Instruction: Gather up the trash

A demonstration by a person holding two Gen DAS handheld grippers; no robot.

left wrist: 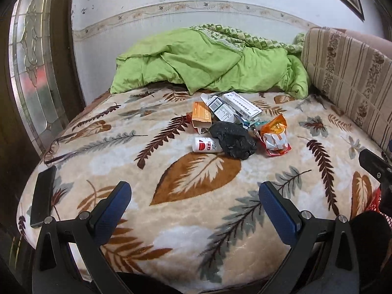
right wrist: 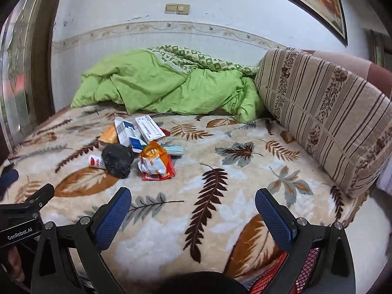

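Spread across the bed is a plush beige blanket printed with brown, orange and grey leaves (left wrist: 196, 178), and the trash sits in one heap near its middle. At the heap's near edge lies a crumpled black plastic bag (left wrist: 234, 142), touching a small white bottle with a red label (left wrist: 207, 145) lying on its side at the bag's nine o'clock. At three o'clock from the bag is a crinkled orange and white snack wrapper (left wrist: 275, 134) on top of a flat red packet (right wrist: 158, 175). At eleven o'clock an open orange cardboard box (left wrist: 201, 116) leans, and at twelve o'clock several white and blue medicine cartons (left wrist: 235, 106) overlap one another. Seen from my right wrist, a pale teal packet (right wrist: 175, 150) rests just past the wrapper.

Beyond the heap, a rumpled lime-green quilt (left wrist: 208, 63) is bunched against the white wall. At two o'clock a striped floral cushion (left wrist: 348, 73) leans upright. A dark flat phone (left wrist: 42, 196) lies at the blanket's edge at eight o'clock in the left view.

My left gripper (left wrist: 194, 204) hangs over the near blanket, well apart from the heap, its blue-padded jaws spread wide and holding nothing. My right gripper (right wrist: 193, 212) is the same: spread, empty, short of the trash. Red mesh of a basket (right wrist: 305, 269) shows under my right jaw.
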